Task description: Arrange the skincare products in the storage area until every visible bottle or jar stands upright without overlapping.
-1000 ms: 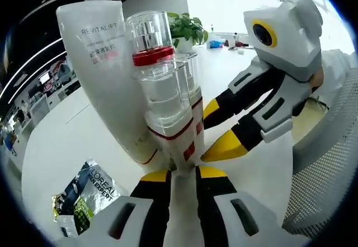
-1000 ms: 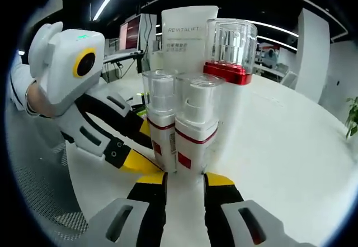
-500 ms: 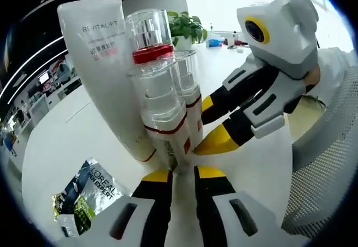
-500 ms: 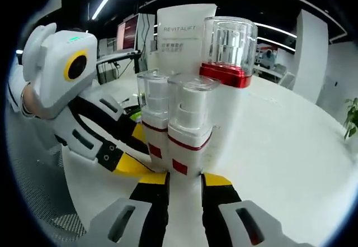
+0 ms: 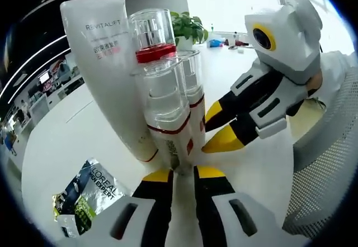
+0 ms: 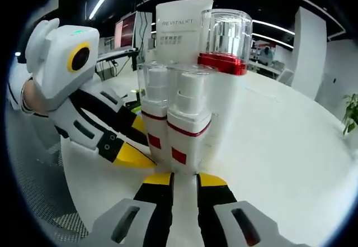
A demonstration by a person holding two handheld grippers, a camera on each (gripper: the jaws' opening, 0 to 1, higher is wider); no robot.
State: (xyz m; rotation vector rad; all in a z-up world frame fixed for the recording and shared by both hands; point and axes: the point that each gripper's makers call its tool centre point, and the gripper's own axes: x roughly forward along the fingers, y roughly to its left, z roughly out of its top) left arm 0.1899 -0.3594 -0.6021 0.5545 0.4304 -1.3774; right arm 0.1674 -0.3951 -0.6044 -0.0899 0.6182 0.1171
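Several skincare products stand upright in a tight cluster on the white table. They are a tall white Revitalift tube, a clear-capped bottle with a red band, and two small pump bottles with red stripes. My left gripper sits just before the nearer pump bottle, jaws close together with nothing between them. The right gripper reaches in from the right, its yellow tips at the pump bottles' bases. In the right gripper view the tube, red-band bottle and pump bottles rise ahead of my right gripper; the left gripper comes from the left.
A L'Oreal Men Expert sachet lies flat at the lower left of the left gripper view. A mesh chair borders the table. A potted plant stands behind the cluster. Bare tabletop stretches to the right.
Both grippers have shifted slightly at the cluster's base, and the right one has drawn back a little after nudging in. The bottles remain upright and close together.
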